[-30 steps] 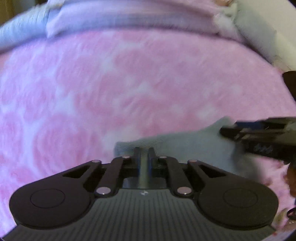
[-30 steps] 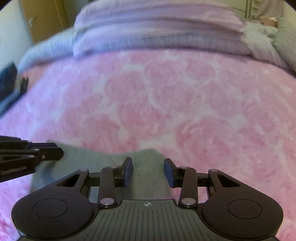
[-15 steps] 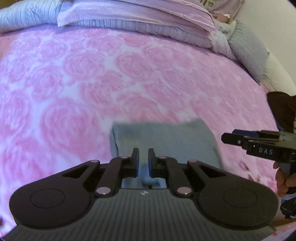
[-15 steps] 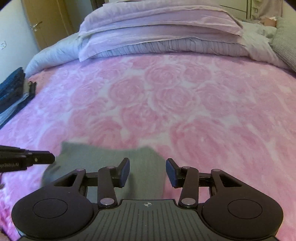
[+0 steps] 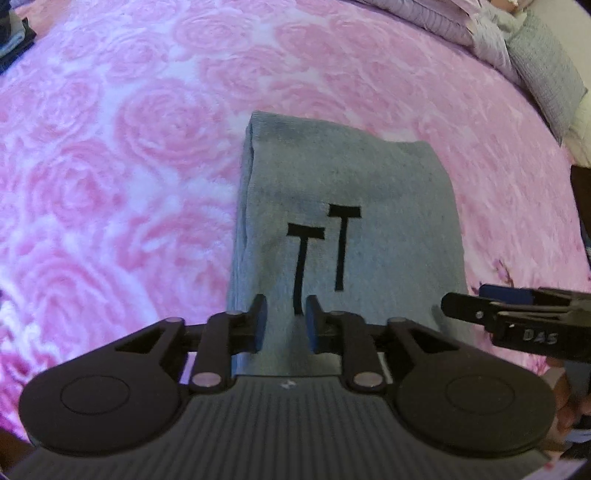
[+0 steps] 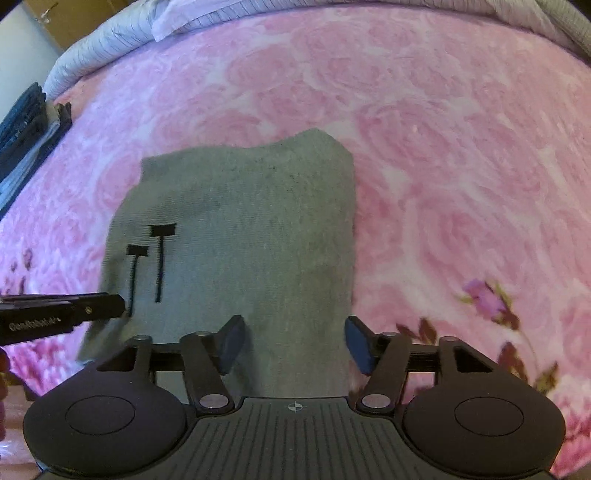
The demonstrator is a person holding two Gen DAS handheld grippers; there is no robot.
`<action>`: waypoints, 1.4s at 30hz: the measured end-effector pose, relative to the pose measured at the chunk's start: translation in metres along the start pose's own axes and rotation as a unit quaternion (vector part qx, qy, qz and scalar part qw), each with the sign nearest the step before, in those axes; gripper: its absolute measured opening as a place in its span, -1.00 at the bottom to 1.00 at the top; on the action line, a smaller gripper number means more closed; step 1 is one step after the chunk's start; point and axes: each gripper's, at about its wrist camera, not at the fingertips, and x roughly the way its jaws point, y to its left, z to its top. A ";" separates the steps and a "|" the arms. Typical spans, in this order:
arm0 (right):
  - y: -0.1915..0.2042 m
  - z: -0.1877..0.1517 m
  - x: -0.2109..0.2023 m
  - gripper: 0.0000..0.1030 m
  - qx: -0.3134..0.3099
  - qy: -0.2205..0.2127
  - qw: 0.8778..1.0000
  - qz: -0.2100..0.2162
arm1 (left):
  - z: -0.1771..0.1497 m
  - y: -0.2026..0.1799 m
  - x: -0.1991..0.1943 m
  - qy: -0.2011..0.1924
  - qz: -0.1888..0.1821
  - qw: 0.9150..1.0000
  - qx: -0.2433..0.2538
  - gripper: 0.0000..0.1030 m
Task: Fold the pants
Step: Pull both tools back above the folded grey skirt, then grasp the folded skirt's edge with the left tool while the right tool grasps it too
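The grey pants [image 5: 347, 229] were seen folded into a compact rectangle, lying flat on the pink rose-patterned blanket [image 5: 122, 155] that covered the bed. Two black T-shaped marks [image 5: 321, 251] were printed on the top layer. The near edge of the bundle was hidden in both views behind the gripper bodies, so how it ended there could not be made out.

The left gripper [image 5: 283, 320] was held over the near part of the pants, its jaws opening with a narrow gap between them. Grey cloth was visible through the gap, but the fingers were not seen to press on it, and whether they touched the fabric below could not be told. The right gripper [image 6: 293, 345] was held above the near right edge of the pants, its jaws opening and already wide apart, with cloth showing between them but nothing clamped.

In each view the other gripper was cut off at the frame's side, only its dark fingers reaching in. A stack of dark folded clothes [image 6: 22, 122] lay at the blanket's left edge, mostly out of frame. Striped bedding [image 6: 110, 33] and a grey pillow [image 5: 546, 70] were partly visible at the far end, blurred by the lens.
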 end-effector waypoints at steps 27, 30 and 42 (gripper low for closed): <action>-0.001 -0.042 -0.035 0.44 0.000 0.050 0.999 0.001 | -0.036 -0.016 -0.038 0.048 0.036 0.998 -0.008 -0.28; -0.003 -0.041 -0.035 0.44 0.005 0.046 0.999 0.003 | -0.034 -0.015 -0.041 0.039 0.027 0.999 -0.006 -0.28; -0.056 -0.023 -0.018 0.44 0.139 -0.002 0.987 0.079 | -0.013 0.029 -0.022 -0.013 -0.069 0.996 -0.047 0.08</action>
